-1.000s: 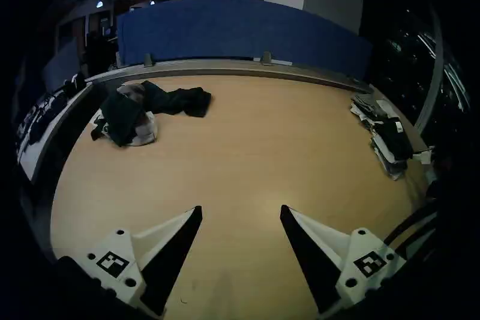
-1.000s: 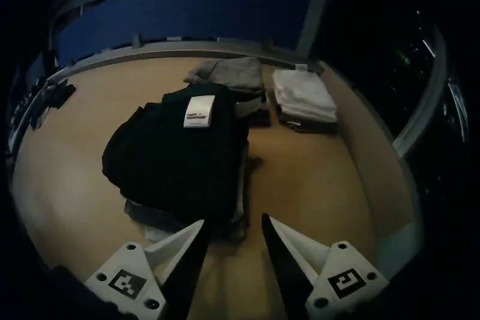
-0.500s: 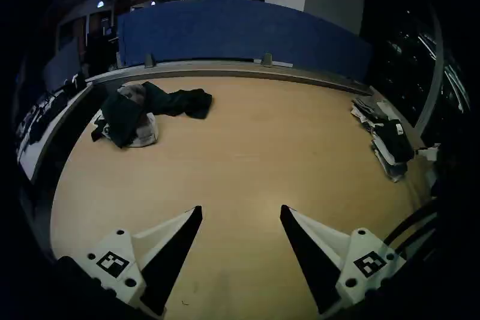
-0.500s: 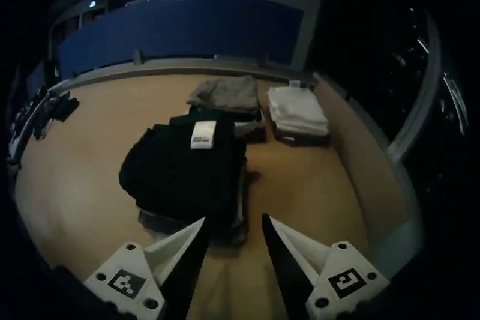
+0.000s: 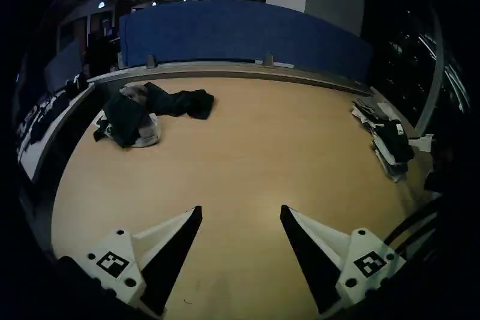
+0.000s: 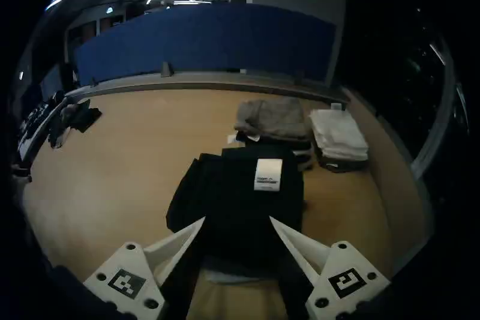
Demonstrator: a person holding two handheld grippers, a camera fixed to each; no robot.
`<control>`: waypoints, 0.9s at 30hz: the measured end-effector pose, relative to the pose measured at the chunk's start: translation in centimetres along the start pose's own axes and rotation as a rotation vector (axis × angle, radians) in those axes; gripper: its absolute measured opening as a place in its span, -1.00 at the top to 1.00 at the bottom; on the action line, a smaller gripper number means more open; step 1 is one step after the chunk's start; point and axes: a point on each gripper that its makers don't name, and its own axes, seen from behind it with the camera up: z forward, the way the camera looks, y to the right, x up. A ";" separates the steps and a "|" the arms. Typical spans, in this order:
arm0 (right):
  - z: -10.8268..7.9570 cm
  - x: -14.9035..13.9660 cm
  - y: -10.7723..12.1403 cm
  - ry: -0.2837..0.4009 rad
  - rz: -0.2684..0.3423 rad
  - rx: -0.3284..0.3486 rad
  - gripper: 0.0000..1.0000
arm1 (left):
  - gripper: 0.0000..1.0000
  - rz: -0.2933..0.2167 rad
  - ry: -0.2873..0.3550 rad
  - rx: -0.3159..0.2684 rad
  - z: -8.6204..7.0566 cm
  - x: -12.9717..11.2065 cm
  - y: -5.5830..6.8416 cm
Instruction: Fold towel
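Evidently the right gripper has drawn back from the dark folded towel, which lies atop its stack on the table. Its jaws stand open, empty (release looks done). The left gripper stays wide open.

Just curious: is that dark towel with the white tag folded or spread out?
Folded: the dark towel lies as a compact rectangle, white tag on top.
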 end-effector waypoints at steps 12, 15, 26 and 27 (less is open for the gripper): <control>2.4 -4.1 -0.7 -0.067 -0.012 0.011 -0.27 | -0.94 -0.005 -0.004 0.012 -0.2 -0.5 -0.5; 2.5 -4.2 -0.7 -0.069 -0.014 0.017 -0.27 | -0.94 -0.004 -0.005 0.012 -0.3 -0.5 -0.5; 1.8 1.1 0.6 0.013 -0.007 0.016 -0.26 | -0.94 -0.009 -0.001 0.014 -0.1 -0.2 -0.4; 2.0 1.8 0.8 0.021 -0.006 0.015 -0.26 | -0.94 -0.009 0.000 0.015 -0.1 -0.1 -0.4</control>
